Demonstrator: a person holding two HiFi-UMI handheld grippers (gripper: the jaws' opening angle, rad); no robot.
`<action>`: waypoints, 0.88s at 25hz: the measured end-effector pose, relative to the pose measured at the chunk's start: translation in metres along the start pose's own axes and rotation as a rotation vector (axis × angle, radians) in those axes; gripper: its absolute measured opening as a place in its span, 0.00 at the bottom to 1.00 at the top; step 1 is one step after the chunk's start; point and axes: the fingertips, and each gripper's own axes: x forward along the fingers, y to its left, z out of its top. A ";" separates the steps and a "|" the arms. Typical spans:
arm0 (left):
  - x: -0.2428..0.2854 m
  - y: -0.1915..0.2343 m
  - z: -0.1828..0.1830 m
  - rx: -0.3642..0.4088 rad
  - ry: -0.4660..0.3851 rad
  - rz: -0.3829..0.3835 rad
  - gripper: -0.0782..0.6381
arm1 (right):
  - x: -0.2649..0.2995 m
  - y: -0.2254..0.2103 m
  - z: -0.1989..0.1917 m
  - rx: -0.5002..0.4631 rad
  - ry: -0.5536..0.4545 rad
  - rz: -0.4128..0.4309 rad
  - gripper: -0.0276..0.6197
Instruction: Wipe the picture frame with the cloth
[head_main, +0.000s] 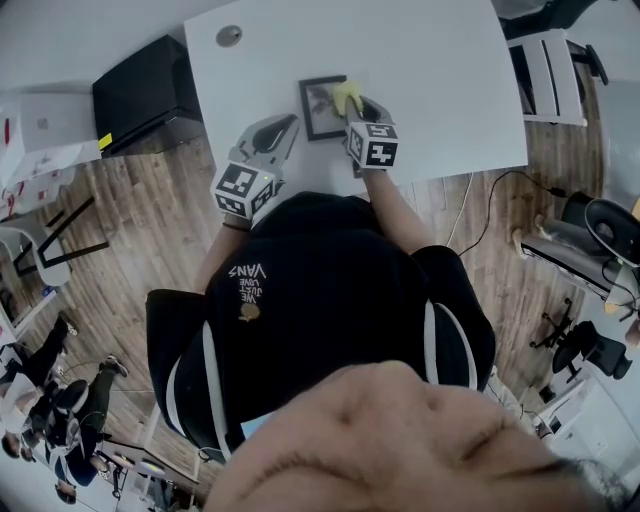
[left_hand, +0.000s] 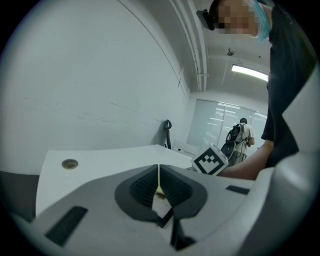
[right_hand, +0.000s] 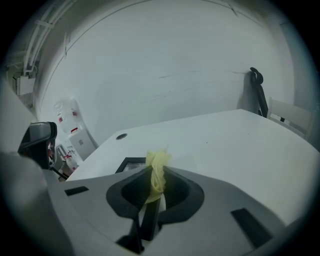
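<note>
We see the right gripper clamped on the cloth. It's a small yellow bunch pinched between the fingers, with a tuft sticking out past the tips. The picture frame lies flat on the white bench, towards its near side. From the head view the cloth sits over the frame's right part. We can't tell if it touches the glass.

The left gripper is just left of the frame. Its fingers are pressed together with nothing held, only a thin pale line at the seam. We can't tell if it touches the frame.

Risks as we judge them:
- The frame looks loose, with nothing pinning it. A wipe stroke could drag it across the bench instead of rubbing it.
- The cloth is only a narrow wad, so little fabric covers the tips. With a steep angle or a hard press, the bare fingertips could scrape the glass.
- The grip is on a thin twist of cloth. Friction on the stroke could pull it out or roll it under the tips.
- The wad is small, so parts of the frame may be missed, mostly the left and near borders.
- The left gripper sits close beside the frame. A leftward stroke could knock into it.
</note>
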 end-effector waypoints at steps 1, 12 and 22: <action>0.001 -0.001 0.000 0.000 0.000 -0.002 0.14 | -0.001 -0.003 0.000 0.002 -0.001 -0.005 0.12; 0.004 -0.004 0.001 0.001 0.002 -0.019 0.14 | -0.010 -0.023 0.003 0.025 -0.018 -0.056 0.12; 0.004 -0.001 0.001 0.001 0.003 -0.018 0.14 | -0.018 -0.010 0.018 0.033 -0.068 -0.032 0.12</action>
